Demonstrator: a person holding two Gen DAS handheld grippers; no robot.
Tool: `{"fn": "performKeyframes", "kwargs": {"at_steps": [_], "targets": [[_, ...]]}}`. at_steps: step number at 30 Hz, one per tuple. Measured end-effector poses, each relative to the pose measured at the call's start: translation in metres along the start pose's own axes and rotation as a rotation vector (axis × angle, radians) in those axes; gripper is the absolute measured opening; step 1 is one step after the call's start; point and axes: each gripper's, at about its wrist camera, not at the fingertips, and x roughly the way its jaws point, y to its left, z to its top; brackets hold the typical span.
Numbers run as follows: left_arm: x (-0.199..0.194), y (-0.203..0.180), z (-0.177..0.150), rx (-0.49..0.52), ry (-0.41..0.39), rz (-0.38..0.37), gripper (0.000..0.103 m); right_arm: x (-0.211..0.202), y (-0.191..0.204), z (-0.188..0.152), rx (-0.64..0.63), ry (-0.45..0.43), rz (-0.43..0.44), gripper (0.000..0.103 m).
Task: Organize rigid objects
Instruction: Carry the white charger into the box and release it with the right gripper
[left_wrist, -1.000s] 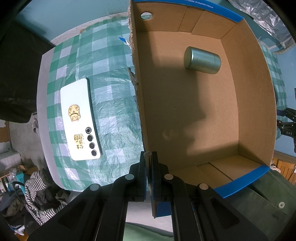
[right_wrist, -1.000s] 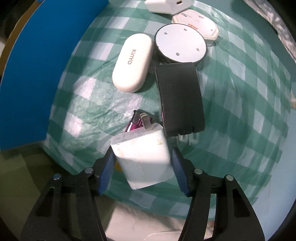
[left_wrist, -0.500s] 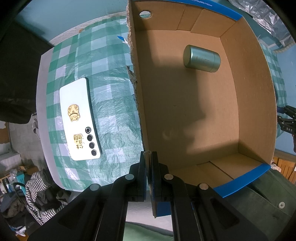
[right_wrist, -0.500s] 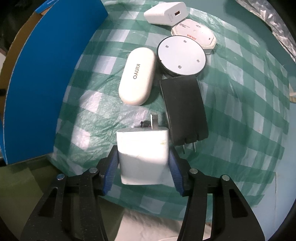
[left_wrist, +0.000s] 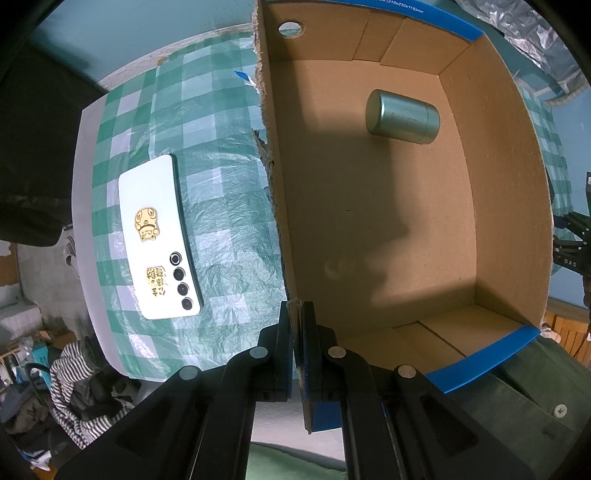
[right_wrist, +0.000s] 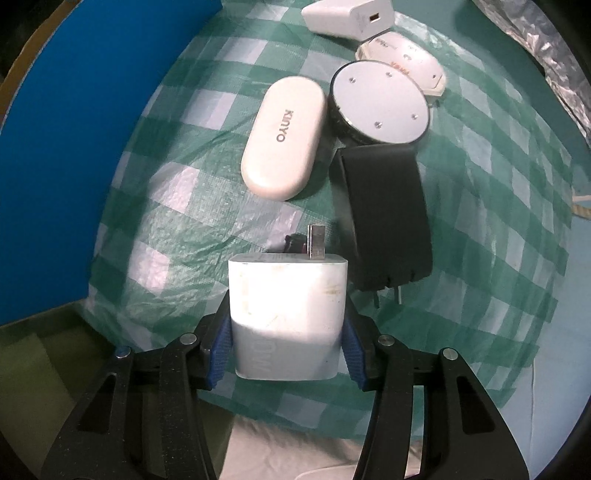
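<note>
In the right wrist view, my right gripper (right_wrist: 286, 350) is shut on a white plug charger (right_wrist: 288, 314). Its blue pads (right_wrist: 219, 350) press on both sides, and the metal prongs point away from me. In the left wrist view, my left gripper (left_wrist: 297, 332) is shut on the near corner of the left wall of the open cardboard box (left_wrist: 275, 192). A green metal tin (left_wrist: 402, 116) lies on its side inside the box. A white phone (left_wrist: 159, 236) lies face down on the checked cloth to the left of the box.
On the green checked cloth beyond the charger lie a white oval case (right_wrist: 284, 136), a round grey disc (right_wrist: 380, 107), a black adapter (right_wrist: 386, 218), another white charger (right_wrist: 347, 16) and a beige device (right_wrist: 406, 59). The box's blue outer wall (right_wrist: 74, 147) stands at the left. A small dark object (right_wrist: 295, 245) peeks out behind the held charger.
The right gripper's pads have closed onto the white charger, which has turned straight between them. The view over the cloth has shifted. The left gripper has not moved.
</note>
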Motion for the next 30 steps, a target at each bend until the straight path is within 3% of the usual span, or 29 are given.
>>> {"fn": "performKeyframes", "kwargs": {"at_steps": [1, 14, 30], "targets": [[0.000, 0.000, 0.000, 0.000, 0.000, 0.000, 0.004, -0.001, -0.004, -0.015, 0.001, -0.008, 0.000, 0.052], [0.000, -0.002, 0.000, 0.004, 0.000, 0.004, 0.004, -0.056, -0.004, -0.005, -0.019, -0.085, 0.028, 0.052], [-0.001, -0.006, 0.001, 0.019, 0.000, 0.015, 0.004, -0.131, 0.038, 0.049, -0.093, -0.200, 0.056, 0.052]]}}
